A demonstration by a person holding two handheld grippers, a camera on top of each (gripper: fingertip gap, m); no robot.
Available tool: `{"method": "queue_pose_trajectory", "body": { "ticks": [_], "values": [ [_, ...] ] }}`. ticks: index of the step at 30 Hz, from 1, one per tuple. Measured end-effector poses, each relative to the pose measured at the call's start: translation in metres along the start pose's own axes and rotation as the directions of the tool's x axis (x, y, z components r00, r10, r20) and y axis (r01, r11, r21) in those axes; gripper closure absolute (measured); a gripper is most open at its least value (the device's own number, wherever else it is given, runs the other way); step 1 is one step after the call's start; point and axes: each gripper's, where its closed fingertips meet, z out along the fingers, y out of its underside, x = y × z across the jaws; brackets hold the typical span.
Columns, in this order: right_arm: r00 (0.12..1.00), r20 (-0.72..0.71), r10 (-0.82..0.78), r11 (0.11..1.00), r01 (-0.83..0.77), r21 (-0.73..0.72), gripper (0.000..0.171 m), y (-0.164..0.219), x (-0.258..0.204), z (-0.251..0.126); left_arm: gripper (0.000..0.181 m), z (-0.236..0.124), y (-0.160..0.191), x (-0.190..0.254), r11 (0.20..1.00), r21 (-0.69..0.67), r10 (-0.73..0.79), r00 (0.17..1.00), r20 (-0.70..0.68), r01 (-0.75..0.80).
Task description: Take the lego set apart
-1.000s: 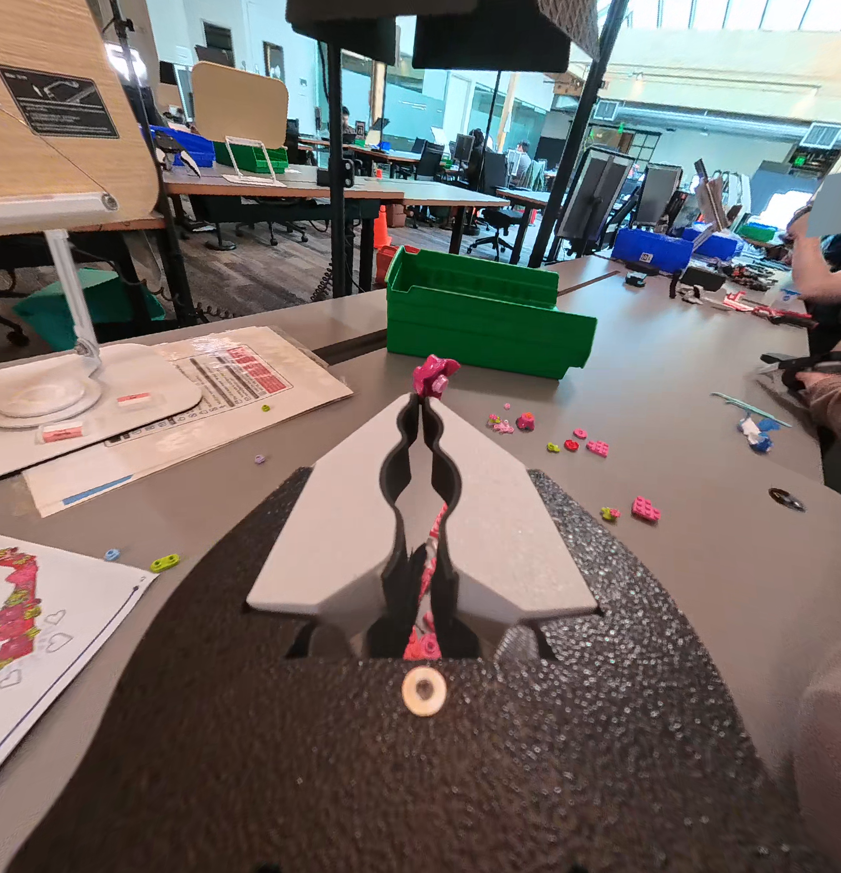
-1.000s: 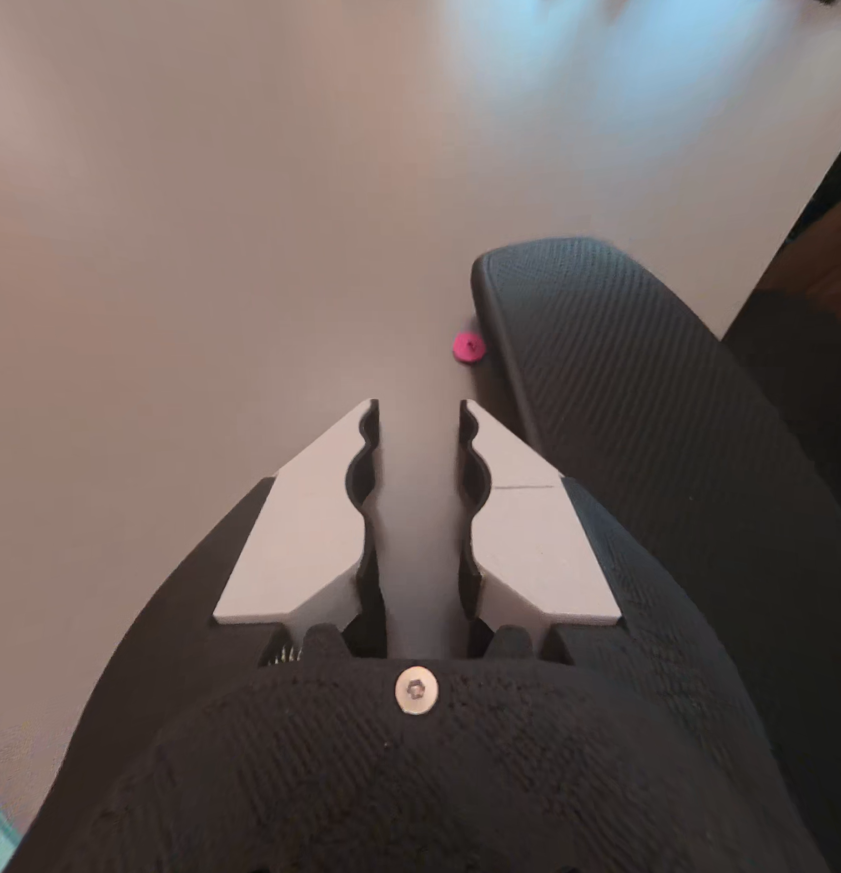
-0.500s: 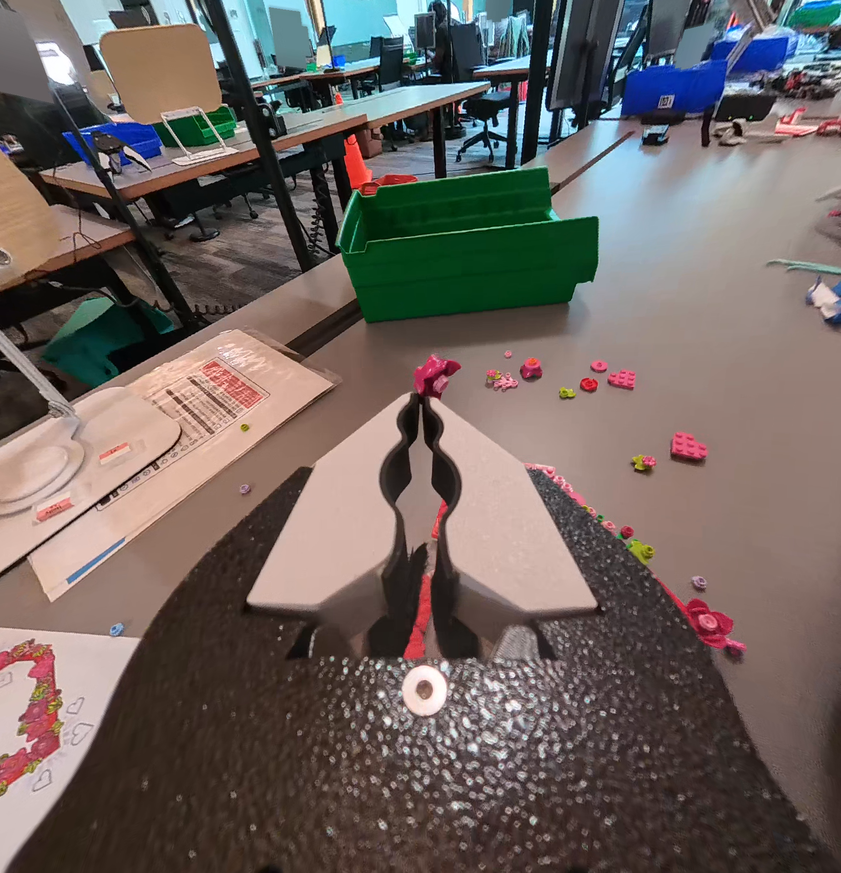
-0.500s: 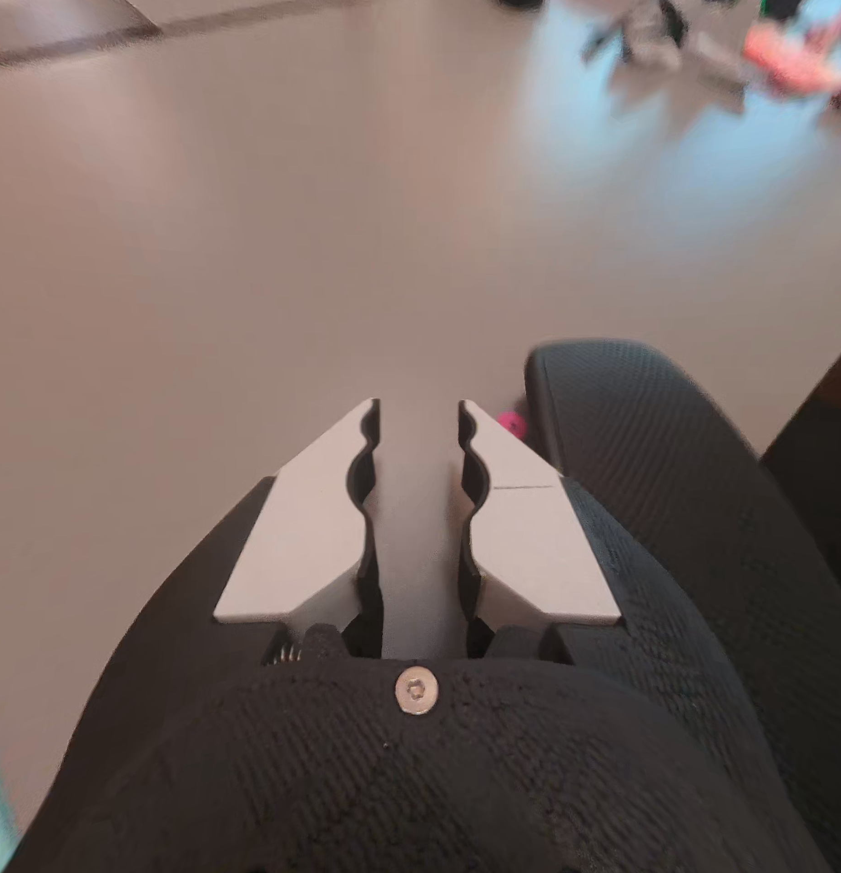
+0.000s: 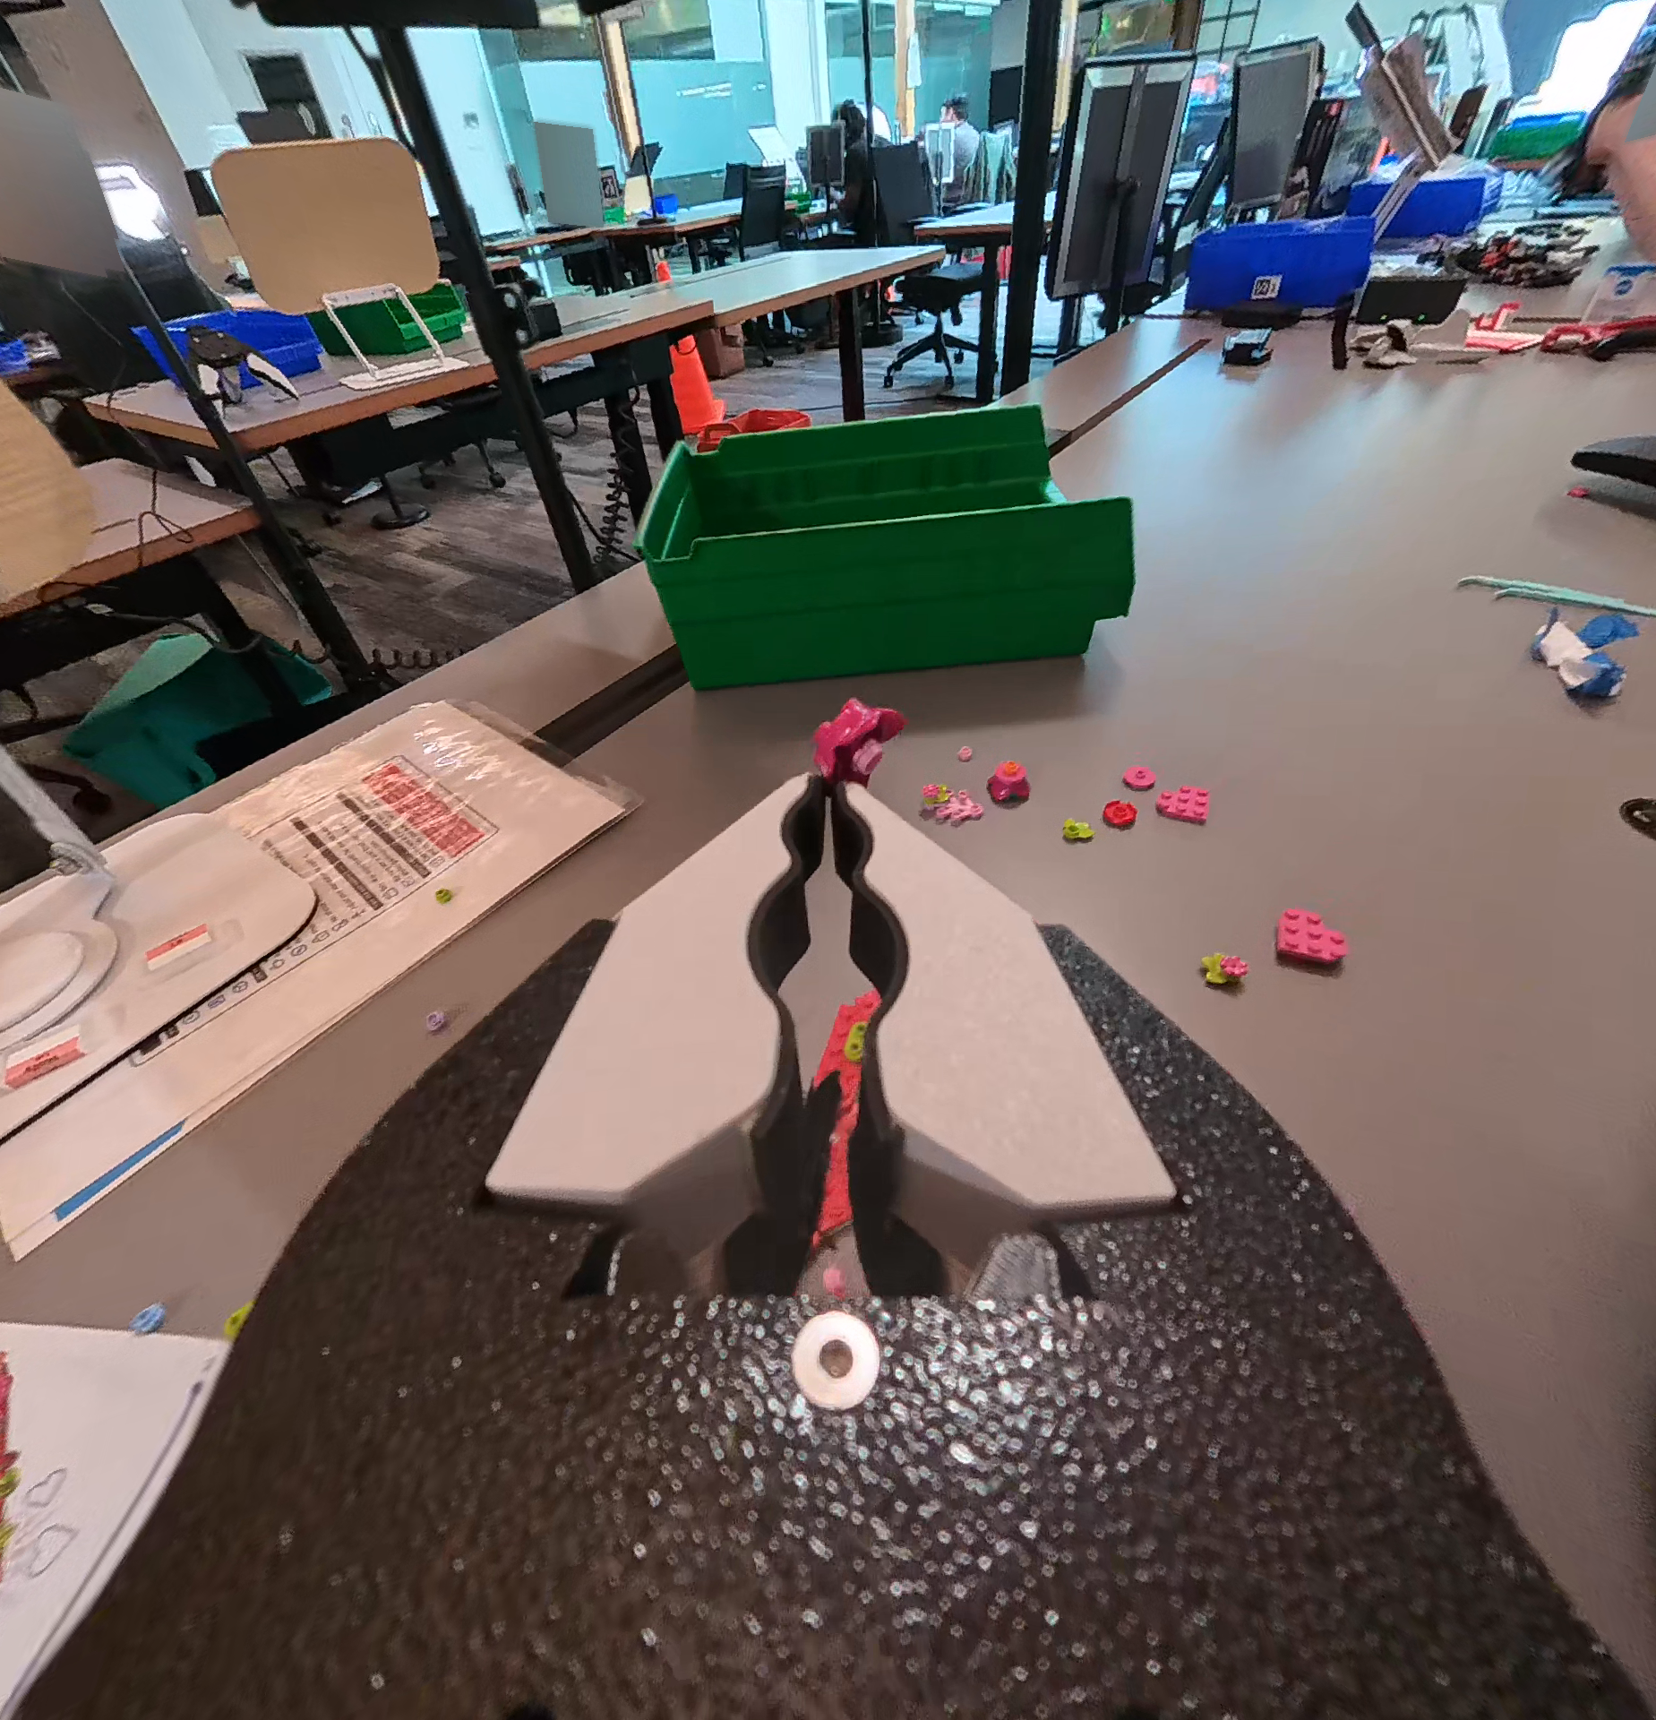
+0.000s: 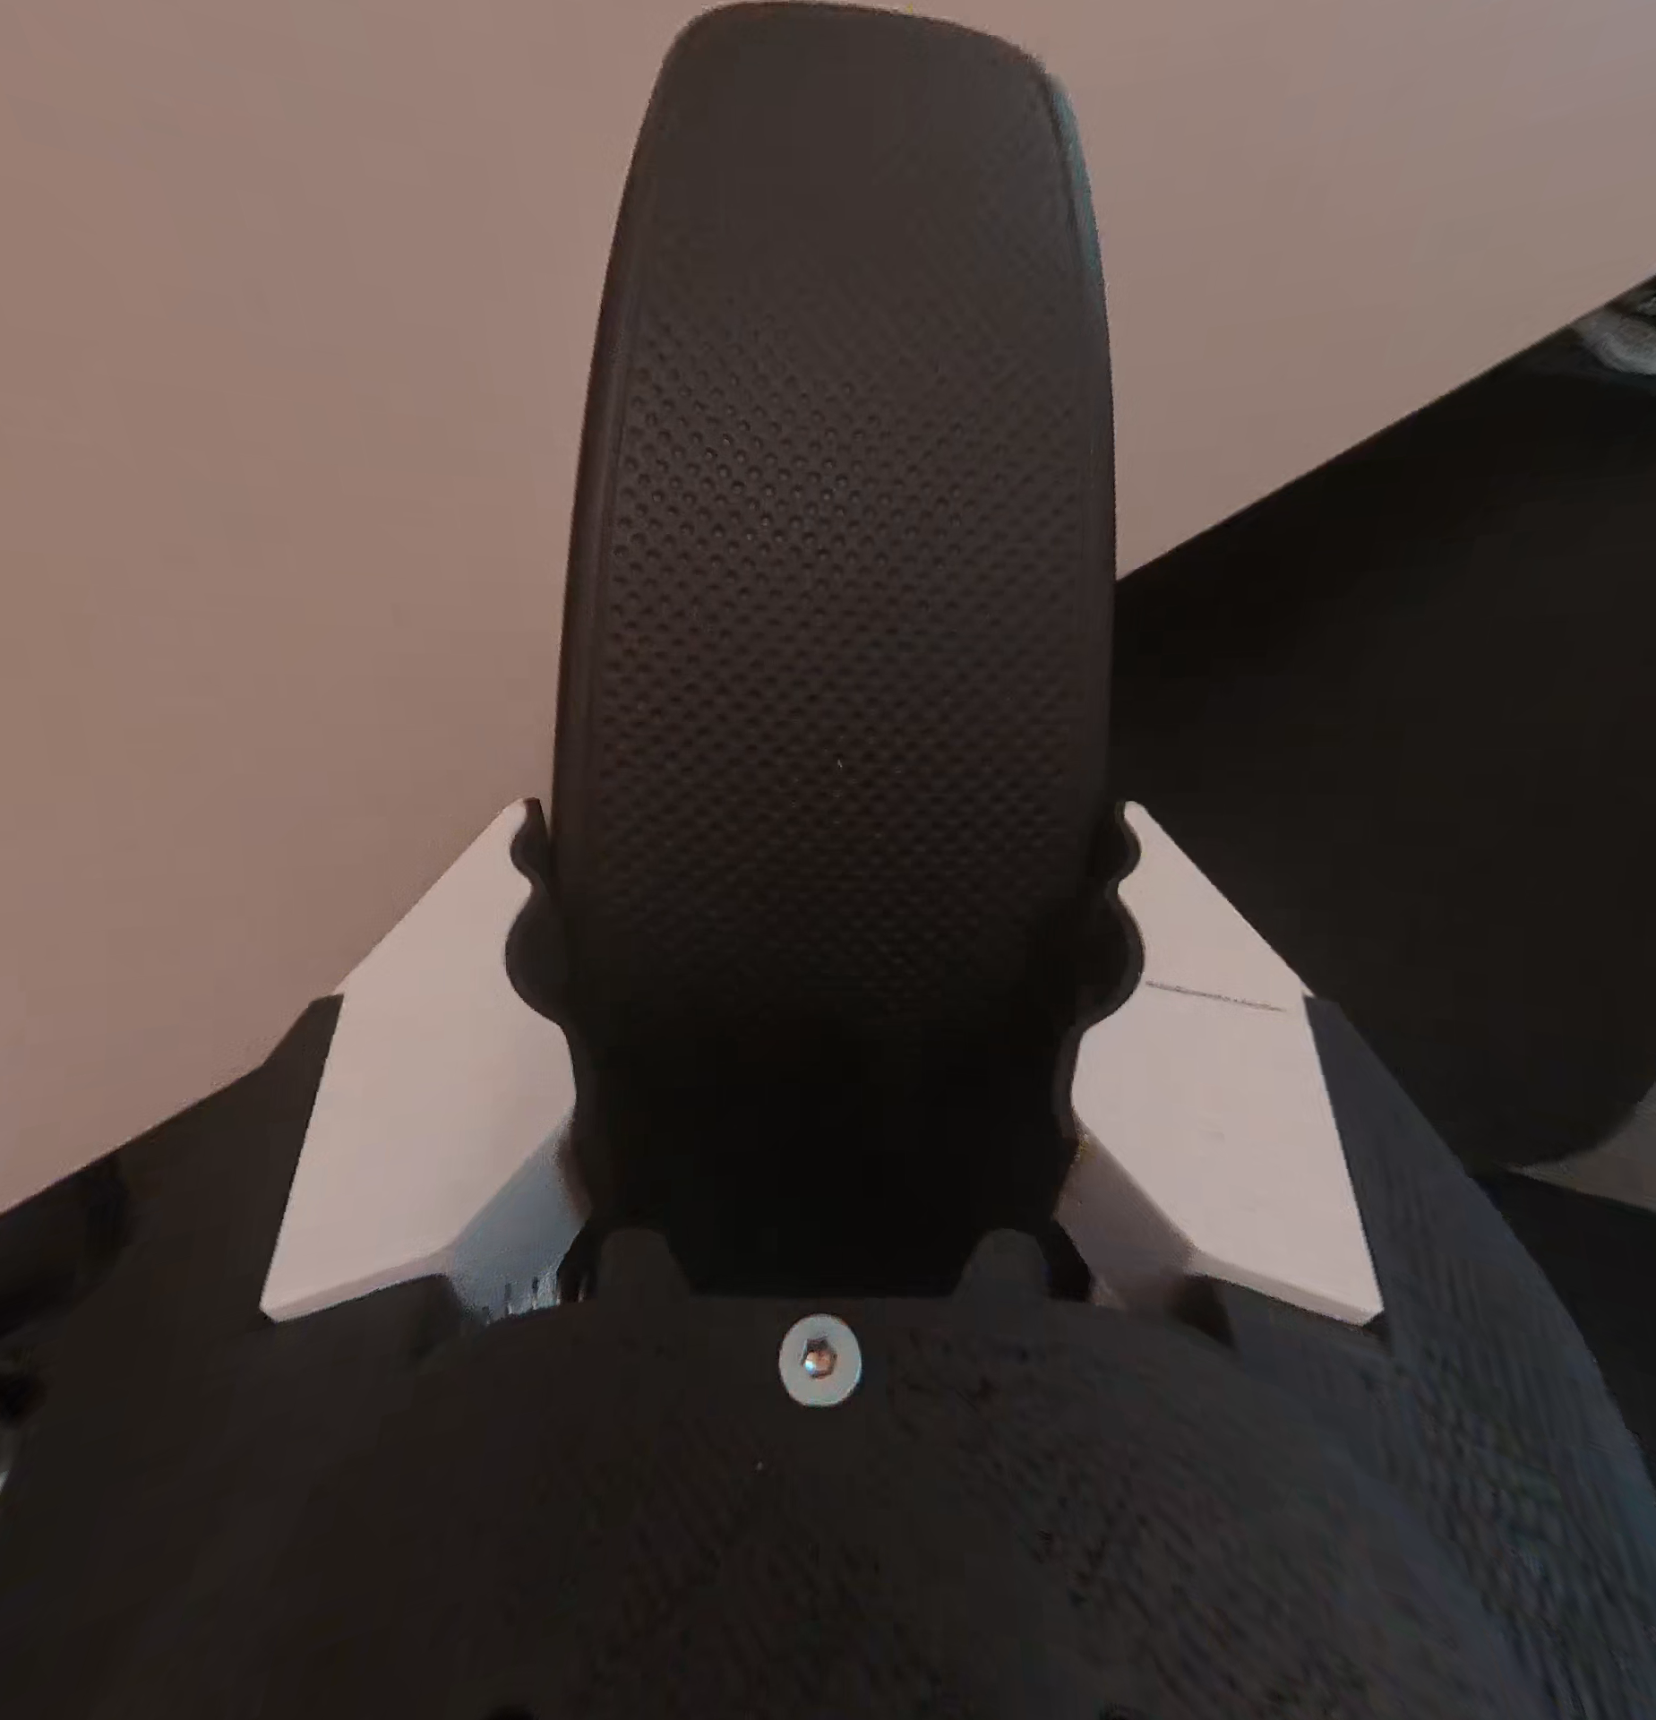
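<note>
Left wrist view: left gripper [image 5: 831, 791] closed on magenta lego flower [image 5: 855, 733] at tips; loose pieces right-ahead on counter [image 5: 1363, 745]. Right gripper [image 6: 824, 819] wide open, straddling black pad [image 6: 842, 558], possibly armrest.

Open office: rows of desks [image 5: 787, 279], black chairs [image 5: 935, 312], glass partitions, bright daylight.

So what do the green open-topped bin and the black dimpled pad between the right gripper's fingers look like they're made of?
The green open-topped bin looks like rigid moulded plastic: uniform colour, slight sheen, ribbed inner wall. The black dimpled pad looks like matte rubber or soft plastic, judging by its even dot texture and rounded edges; which one isn't clear. The right gripper stands open around it.
</note>
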Motion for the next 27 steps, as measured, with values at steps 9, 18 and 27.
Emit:
{"method": "queue_pose_trajectory", "body": {
  "ticks": [9, 18, 27],
  "values": [
    [0.995, 0.042, -0.092, 0.995, 0.090, 0.041, 0.054, 0.019, -0.004, -0.009, 0.181, 0.019, -0.001, 0.036, 0.999, 0.031, -0.013, 0.999, -0.053, 0.015],
    [0.969, 0.151, -0.197, 0.980, 0.190, 0.062, 0.059, 0.083, 0.000, -0.056, 0.181, 0.018, -0.016, 0.036, 0.998, 0.070, 0.001, 0.999, -0.036, 0.001],
    [0.990, 0.139, 0.015, 0.918, -0.069, 0.391, 0.112, -0.072, -0.019, -0.022, 0.181, 0.035, -0.028, 0.047, 0.994, 0.107, -0.003, 0.998, -0.063, 0.010]
  ]
}}
